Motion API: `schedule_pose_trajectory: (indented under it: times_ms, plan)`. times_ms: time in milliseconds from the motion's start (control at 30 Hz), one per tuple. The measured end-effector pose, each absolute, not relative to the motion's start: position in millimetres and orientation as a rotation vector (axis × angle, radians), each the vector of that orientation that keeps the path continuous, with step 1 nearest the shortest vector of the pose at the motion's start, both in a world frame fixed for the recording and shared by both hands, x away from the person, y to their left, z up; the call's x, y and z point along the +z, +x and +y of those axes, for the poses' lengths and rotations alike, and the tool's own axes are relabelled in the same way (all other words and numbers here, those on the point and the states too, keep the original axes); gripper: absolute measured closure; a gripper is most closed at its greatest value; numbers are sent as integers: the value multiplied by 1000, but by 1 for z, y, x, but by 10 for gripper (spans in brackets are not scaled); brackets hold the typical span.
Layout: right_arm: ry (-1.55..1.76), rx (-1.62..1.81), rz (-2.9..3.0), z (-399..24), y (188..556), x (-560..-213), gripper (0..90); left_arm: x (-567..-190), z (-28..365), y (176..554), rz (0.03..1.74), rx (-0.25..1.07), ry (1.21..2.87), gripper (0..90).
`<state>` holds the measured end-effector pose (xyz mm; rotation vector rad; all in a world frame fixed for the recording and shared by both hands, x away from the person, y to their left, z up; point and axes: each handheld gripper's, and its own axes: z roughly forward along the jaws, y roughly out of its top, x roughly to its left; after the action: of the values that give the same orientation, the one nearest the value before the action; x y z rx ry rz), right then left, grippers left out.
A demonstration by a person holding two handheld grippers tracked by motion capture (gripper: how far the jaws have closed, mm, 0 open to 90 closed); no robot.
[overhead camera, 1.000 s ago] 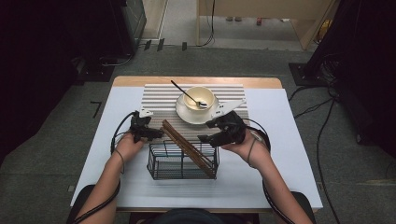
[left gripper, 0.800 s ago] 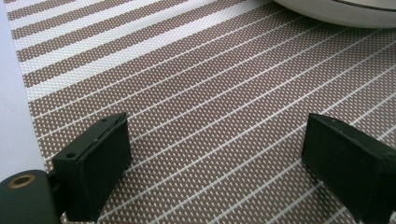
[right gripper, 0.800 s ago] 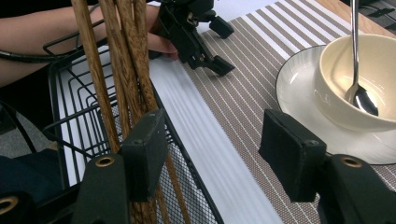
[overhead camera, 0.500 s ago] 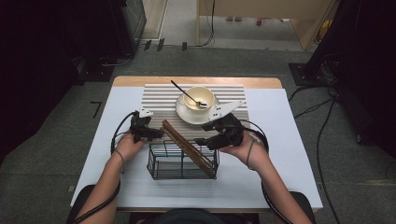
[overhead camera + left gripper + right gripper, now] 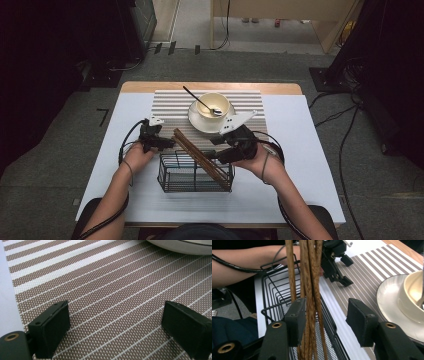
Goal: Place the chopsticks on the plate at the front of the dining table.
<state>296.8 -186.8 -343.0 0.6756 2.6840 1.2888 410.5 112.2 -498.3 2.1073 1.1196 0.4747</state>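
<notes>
Right gripper view: chopsticks (image 5: 310,290) stand between open right tongs (image 5: 325,321), against one jaw.

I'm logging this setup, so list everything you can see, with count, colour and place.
Chopsticks: a bundle, brown, leaning out of the basket's far rim, between the right jaws.
Basket: one, black wire, near middle of the table.
Placemat: one, brown and white stripes, far middle.
Saucer: one, white, on the placemat.
Cup: one, cream, on the saucer.
Spoon: one, dark handle, resting in the cup.
Table: one, white top.
Left gripper: black, open above the placemat.
Right gripper: black, jaws just closing around the chopsticks, far pad not touching.
</notes>
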Motion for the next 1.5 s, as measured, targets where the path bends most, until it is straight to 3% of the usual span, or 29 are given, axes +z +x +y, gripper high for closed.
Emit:
schedule_pose_trajectory:
  times_ms: [1000, 1500]
  plan:
    - [564, 1338, 2731, -172, 291, -354, 757, -498, 112, 410, 1120, 475, 2107, 84]
    - [537, 1328, 2747, -166, 293, -361, 792, -498, 112, 410, 1120, 475, 2107, 85]
